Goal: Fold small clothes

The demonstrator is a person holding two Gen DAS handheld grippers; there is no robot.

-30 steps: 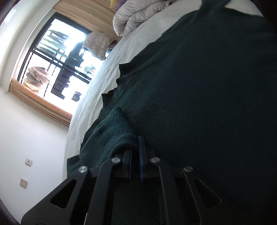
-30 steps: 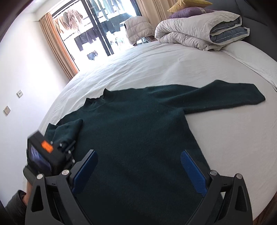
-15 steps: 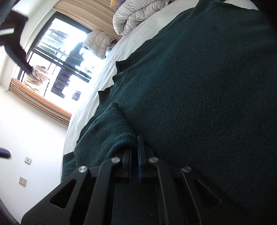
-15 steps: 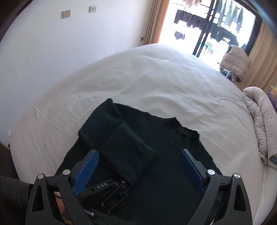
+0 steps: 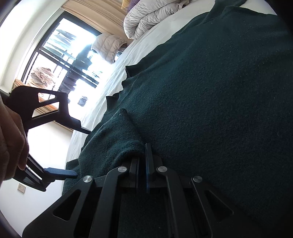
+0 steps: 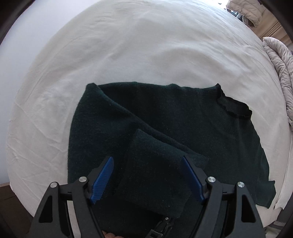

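White bed sheet (image 5: 102, 102) runs away toward a large dark-framed window (image 5: 60, 60) with tan curtains, and a rolled pale grey quilted duvet (image 5: 155, 16) lies at the far end of the bed. Across that sheet, in the left wrist view, spreads a dark green knitted sweater (image 5: 210, 91), its ribbed collar (image 5: 126, 80) pointing toward the window. One sleeve (image 5: 113, 141) is folded back over the sweater's body, and its end runs into the left gripper (image 5: 143, 155), whose black fingers with blue pads are pressed together on the knit. To the left, the right gripper (image 5: 80, 152) reaches in with its two fingers spread wide apart, one just above the sleeve's edge and one just below it, held by the person's hand (image 5: 11, 139).

From the right wrist view, the same white sheet (image 6: 128, 45) fills the upper part, lightly creased, with the pale duvet (image 6: 280, 64) at the right edge. The sweater (image 6: 183, 109) lies flat, collar (image 6: 234, 108) to the right. The folded sleeve (image 6: 155, 168) slants across the body, its cuffed end lying between the right gripper's (image 6: 148, 175) blue-padded fingers (image 6: 102, 177), which stand wide apart and clasp nothing. Part of the left gripper (image 6: 163, 227) shows at the bottom edge under the sleeve's end.
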